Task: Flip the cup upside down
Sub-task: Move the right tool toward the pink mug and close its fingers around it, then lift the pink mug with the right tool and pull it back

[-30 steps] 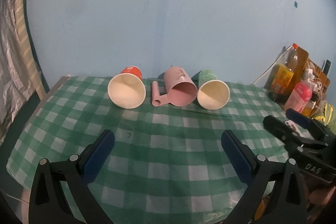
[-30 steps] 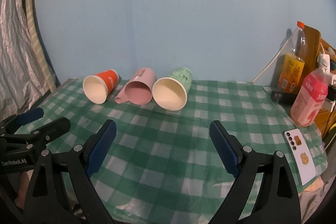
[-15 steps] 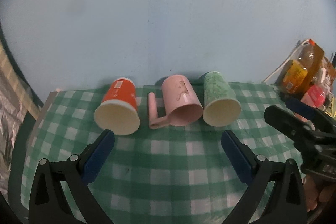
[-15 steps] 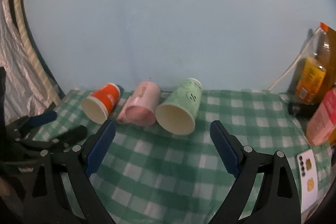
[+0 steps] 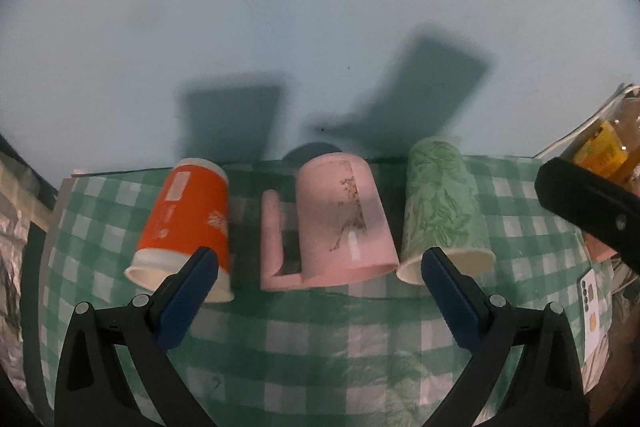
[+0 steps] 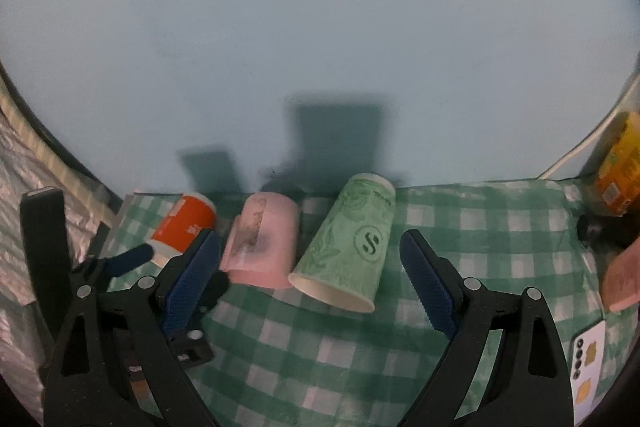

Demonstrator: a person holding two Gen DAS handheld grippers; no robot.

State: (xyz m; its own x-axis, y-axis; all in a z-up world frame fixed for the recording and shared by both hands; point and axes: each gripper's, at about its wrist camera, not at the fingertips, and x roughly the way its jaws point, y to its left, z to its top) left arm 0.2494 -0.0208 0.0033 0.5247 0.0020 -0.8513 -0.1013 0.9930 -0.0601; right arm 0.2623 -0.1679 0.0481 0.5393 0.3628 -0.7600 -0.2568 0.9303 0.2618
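Right wrist view: the green paper cup (image 6: 347, 247) lies on its side on the checked tablecloth (image 6: 480, 227), mouth toward us, between the right gripper (image 6: 310, 273) pads, untouched. Both it and the left gripper (image 5: 318, 277) are spread wide, holding nothing. Paper's light and crushable, so I'd pinch mid-wall gently. Pink mug (image 6: 262, 241) sits just left.

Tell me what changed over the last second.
Both grippers moved forward toward the cups: the left gripper now frames the pink mug, the right gripper the green cup. Both stay open, holding nothing. The orange cup and the others still lie on their sides.
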